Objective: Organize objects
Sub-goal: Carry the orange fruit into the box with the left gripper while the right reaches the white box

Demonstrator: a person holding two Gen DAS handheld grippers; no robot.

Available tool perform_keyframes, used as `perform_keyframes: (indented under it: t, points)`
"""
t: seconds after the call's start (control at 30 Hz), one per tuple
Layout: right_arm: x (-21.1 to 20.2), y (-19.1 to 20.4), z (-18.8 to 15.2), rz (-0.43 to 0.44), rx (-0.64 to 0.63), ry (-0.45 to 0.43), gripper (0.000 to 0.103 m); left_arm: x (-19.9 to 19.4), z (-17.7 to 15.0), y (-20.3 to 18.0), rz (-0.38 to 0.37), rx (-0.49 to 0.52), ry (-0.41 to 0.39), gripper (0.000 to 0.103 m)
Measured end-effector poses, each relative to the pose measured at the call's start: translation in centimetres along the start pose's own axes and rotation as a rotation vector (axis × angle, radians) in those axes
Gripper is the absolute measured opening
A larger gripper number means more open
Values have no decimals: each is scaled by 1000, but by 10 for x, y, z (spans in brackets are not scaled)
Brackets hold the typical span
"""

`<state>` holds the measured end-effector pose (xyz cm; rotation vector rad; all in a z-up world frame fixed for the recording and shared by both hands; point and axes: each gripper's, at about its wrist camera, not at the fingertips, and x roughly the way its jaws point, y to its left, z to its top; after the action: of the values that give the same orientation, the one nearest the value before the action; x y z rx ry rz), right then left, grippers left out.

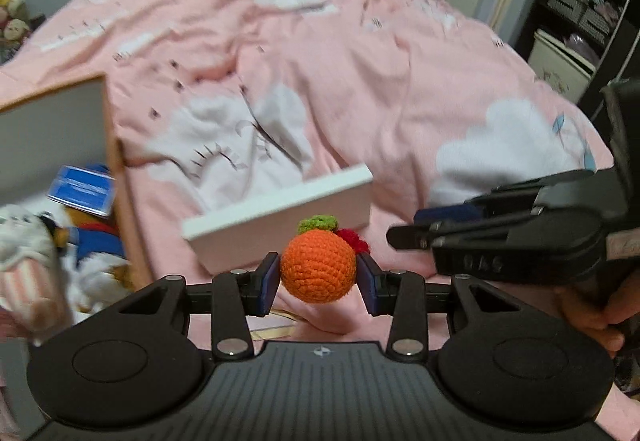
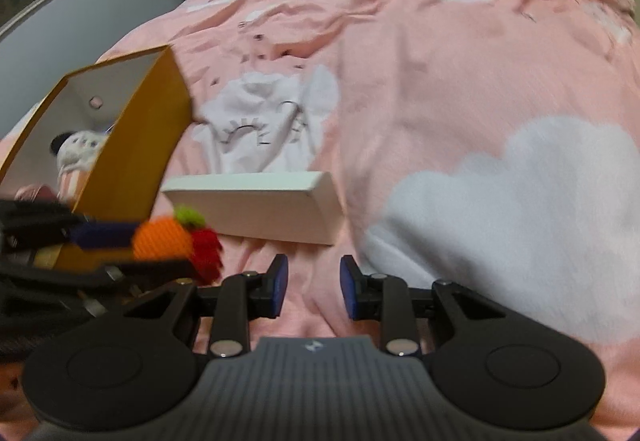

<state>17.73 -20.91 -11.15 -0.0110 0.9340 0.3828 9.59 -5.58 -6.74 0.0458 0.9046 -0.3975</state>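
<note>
Holding the crocheted orange ball (image 1: 318, 268) between its two blue pads, your left gripper (image 1: 318, 275) is closed just far enough to pinch the ball across its middle, which keeps the soft yarn from squashing while leaving the green leaf tuft (image 1: 318, 224) and the red woolly piece (image 1: 354, 241) free behind it. You have the ball lifted clear of the bed (image 1: 400, 89), so nothing drags on the pink cover. Your right gripper (image 2: 313, 287) is partly open with nothing between its pads; it hangs low over the cover just to the right of the left one, seemingly held out of the way but near enough to help. Just beyond the ball lies a flat white box (image 1: 280, 217) on the cover, tilted a little on the rumpled fabric. To your left stands an open cardboard box (image 2: 132, 161) with a pale inside, already holding soft toys (image 2: 76, 149) and a blue packet (image 1: 82, 191); it looks like the collecting place, so the ball most likely belongs there. Carrying it leftward over the box wall, mind the near edge and let the ball go only once it is well inside, since a round, light thing may roll off the bed.
</note>
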Motion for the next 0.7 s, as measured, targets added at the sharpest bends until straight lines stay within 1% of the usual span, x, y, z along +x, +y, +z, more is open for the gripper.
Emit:
perform_keyframes:
  t: [0.03, 0.1, 0.13, 0.2, 0.3, 0.37, 0.43, 0.57, 0.63, 0.7]
  points:
    - [-1, 4, 1, 4, -26, -3, 30, -7, 1, 2, 12, -3, -14, 46]
    - [-4, 18, 6, -1, -116, -17, 31, -21, 3, 10, 43, -23, -37, 47]
    - [-5, 25, 8, -8, -158, -21, 36, -28, 3, 15, 54, -36, -45, 46]
    - [-6, 40, 12, -24, -267, -31, 41, -39, 6, 30, 70, -68, -60, 47]
    - [-2, 61, 13, -21, -437, -36, 41, -56, 7, 47, 101, -97, -88, 47]
    - [3, 72, 12, -39, -539, -45, 41, -65, 7, 56, 114, -109, -107, 47]
    - [10, 81, 9, -39, -644, -50, 39, -74, 7, 66, 126, -131, -121, 47]
    - [27, 104, 1, -86, -847, -28, 39, -84, 6, 86, 155, -180, -128, 47]
    - [37, 113, -3, -99, -926, -15, 40, -89, 5, 98, 175, -203, -126, 47]
    - [50, 120, -8, -142, -1002, 4, 40, -94, 3, 112, 215, -230, -115, 47]
